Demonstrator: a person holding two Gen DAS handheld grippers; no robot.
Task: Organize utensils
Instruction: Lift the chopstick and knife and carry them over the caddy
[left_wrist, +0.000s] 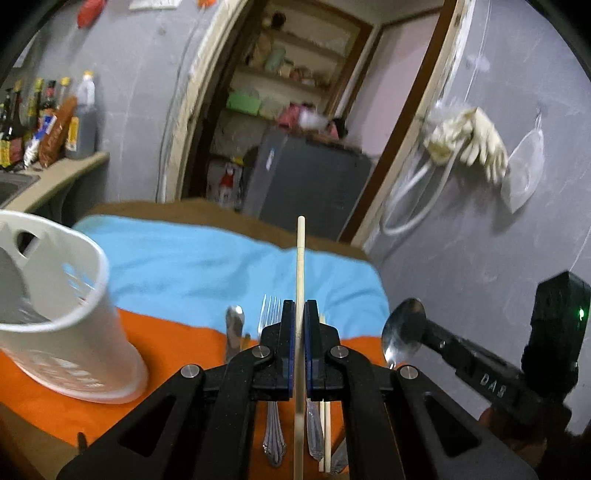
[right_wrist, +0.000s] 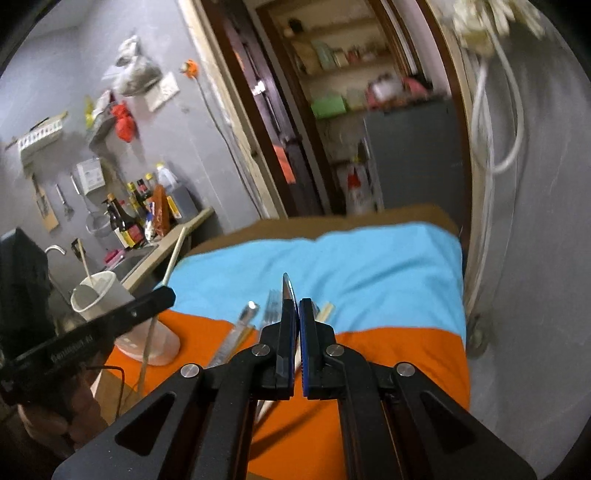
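My left gripper (left_wrist: 299, 308) is shut on a pale wooden chopstick (left_wrist: 300, 266) and holds it above the orange cloth (left_wrist: 177, 343). Under it lie a fork (left_wrist: 270, 314), a knife (left_wrist: 234, 328) and a second chopstick (left_wrist: 325, 406). The white utensil holder (left_wrist: 62, 306) stands to the left. My right gripper (right_wrist: 297, 304) is shut on a metal spoon (right_wrist: 287, 286), whose bowl shows in the left wrist view (left_wrist: 402, 328). In the right wrist view the holder (right_wrist: 110, 295) has one chopstick (right_wrist: 84, 260) in it, and the left gripper (right_wrist: 110, 325) carries its chopstick (right_wrist: 162, 291) beside it.
A blue cloth (left_wrist: 221, 266) covers the far half of the brown table (left_wrist: 236, 218). A grey wall (left_wrist: 480, 240) with hanging gloves (left_wrist: 469, 140) is close on the right. A sink counter with bottles (right_wrist: 136, 218) is at the left. A doorway lies beyond.
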